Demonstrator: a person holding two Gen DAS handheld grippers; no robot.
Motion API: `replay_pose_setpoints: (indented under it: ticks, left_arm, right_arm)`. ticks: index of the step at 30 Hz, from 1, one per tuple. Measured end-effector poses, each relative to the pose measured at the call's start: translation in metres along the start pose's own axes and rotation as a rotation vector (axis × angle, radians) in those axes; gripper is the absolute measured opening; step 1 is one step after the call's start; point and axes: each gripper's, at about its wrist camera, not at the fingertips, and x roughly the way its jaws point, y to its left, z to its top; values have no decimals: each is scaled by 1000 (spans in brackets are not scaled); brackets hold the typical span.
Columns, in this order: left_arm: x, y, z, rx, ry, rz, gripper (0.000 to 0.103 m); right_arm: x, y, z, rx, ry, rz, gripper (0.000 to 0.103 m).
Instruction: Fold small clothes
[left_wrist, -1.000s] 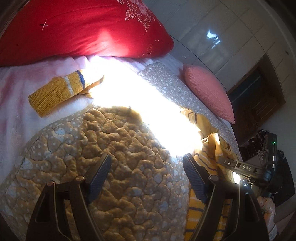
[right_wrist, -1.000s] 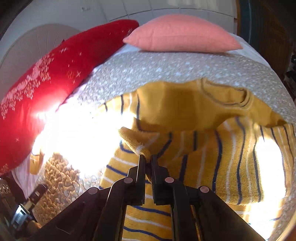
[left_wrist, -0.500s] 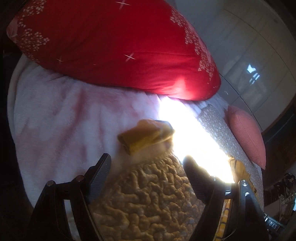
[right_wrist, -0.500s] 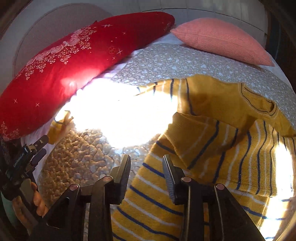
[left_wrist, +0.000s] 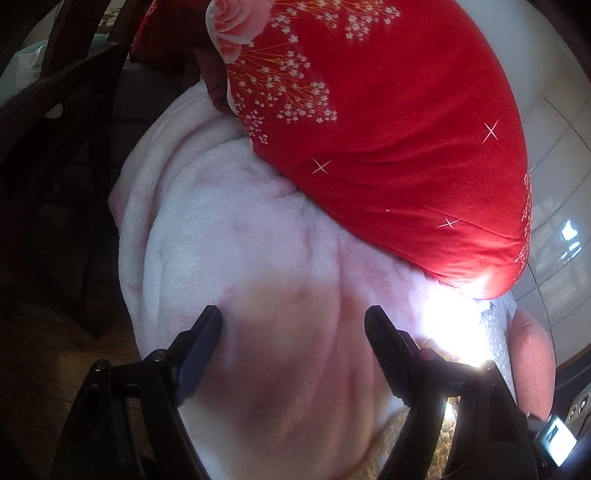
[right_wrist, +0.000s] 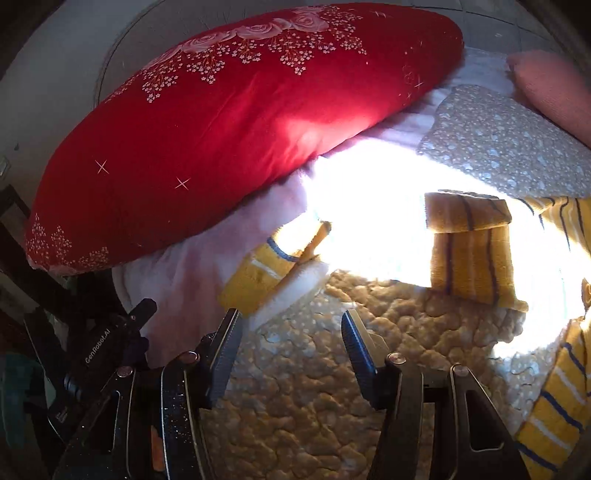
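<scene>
The yellow sweater with blue stripes (right_wrist: 554, 406) lies at the right edge of the right wrist view, one striped part folded over (right_wrist: 469, 251) in the sunlight. A small yellow knitted piece with a blue band (right_wrist: 266, 273) sits at the edge of the quilted mat. My right gripper (right_wrist: 291, 321) hovers above the tan quilted mat (right_wrist: 314, 406), its jaws opening with nothing between them. My left gripper (left_wrist: 293, 321) stands open over the white fleece blanket (left_wrist: 240, 240), holding nothing. No clothing shows in the left wrist view.
A big red flowered pillow (right_wrist: 221, 122) lies along the far side, also red pillow (left_wrist: 388, 129). A pink cushion (right_wrist: 554, 85) and a grey dotted cover (right_wrist: 509, 147) are at the back right. Dark chair frames (left_wrist: 55, 110) and wood floor lie beyond the bed's left edge.
My right gripper let go of the sweater sleeve, opened and swung left over the quilted mat. My left gripper swung left off the mat onto the fleece blanket; the small yellow piece left its view.
</scene>
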Motion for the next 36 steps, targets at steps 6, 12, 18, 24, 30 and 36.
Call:
replay_pose_setpoints:
  ticks: [6, 12, 18, 24, 30, 36]
  left_arm:
    - [11, -11, -2, 22, 14, 6, 79]
    - [13, -21, -7, 58, 23, 1, 79]
    - [10, -47, -21, 127, 58, -113, 80]
    - [-11, -122, -77, 390, 147, -363, 81]
    - [-43, -185, -150, 614, 265, -620, 82]
    - [-45, -217, -201, 740, 420, -725, 82]
  right_arm:
    - [46, 3, 19, 69, 36, -62, 72]
    - [30, -6, 19, 28, 63, -48, 8]
    - [-86, -42, 7, -118, 15, -194, 7]
    - [-213, -182, -35, 91, 3, -453, 4]
    - [-282, -326, -92, 377, 33, -776, 7]
    - [-330, -360, -125, 524, -160, -712, 42]
